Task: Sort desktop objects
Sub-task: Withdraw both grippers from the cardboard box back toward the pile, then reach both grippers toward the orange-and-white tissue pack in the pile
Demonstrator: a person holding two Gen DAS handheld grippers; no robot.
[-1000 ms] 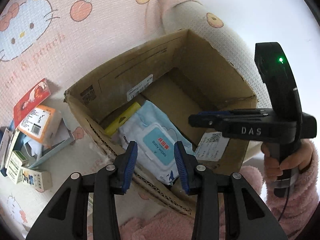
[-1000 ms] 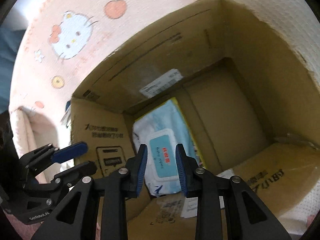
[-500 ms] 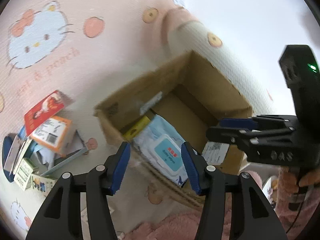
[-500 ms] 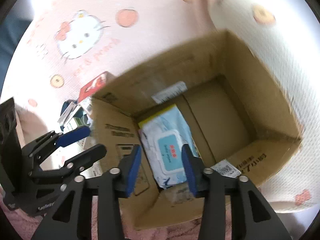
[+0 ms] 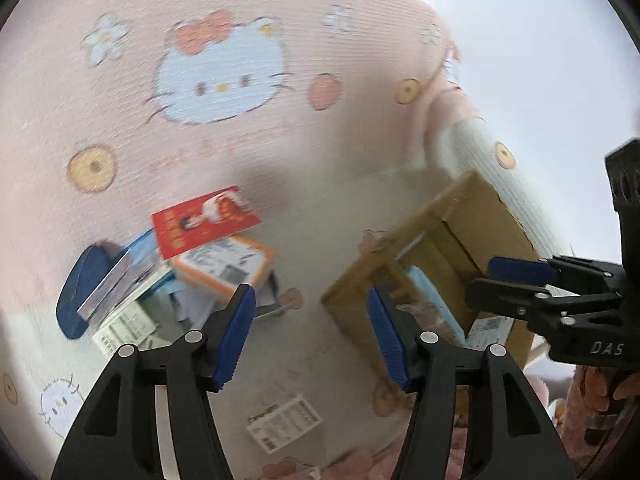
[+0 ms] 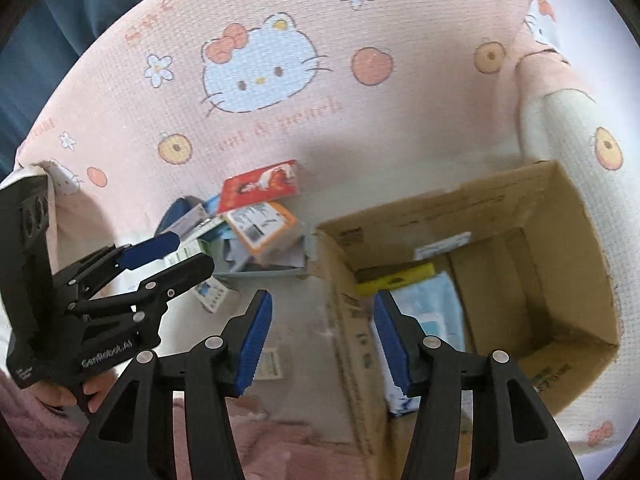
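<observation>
Home: pink cartoon-cat blanket (image 6: pixel 280 120) as surface, fuzzy pink sleeve (image 6: pixel 24 420)

Both wrist views downward, sharing box (image 5: pixel 472 216)

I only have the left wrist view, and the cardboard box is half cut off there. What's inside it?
Observer: A blue wipes pack lies on the floor of the cardboard box, along its left side.
Operator: Anything else in there?
Observer: A yellow packet lies at the wipes pack's far end.
Operator: Is there room left?
Observer: Yes, the right half of the box floor shows bare cardboard.
</observation>
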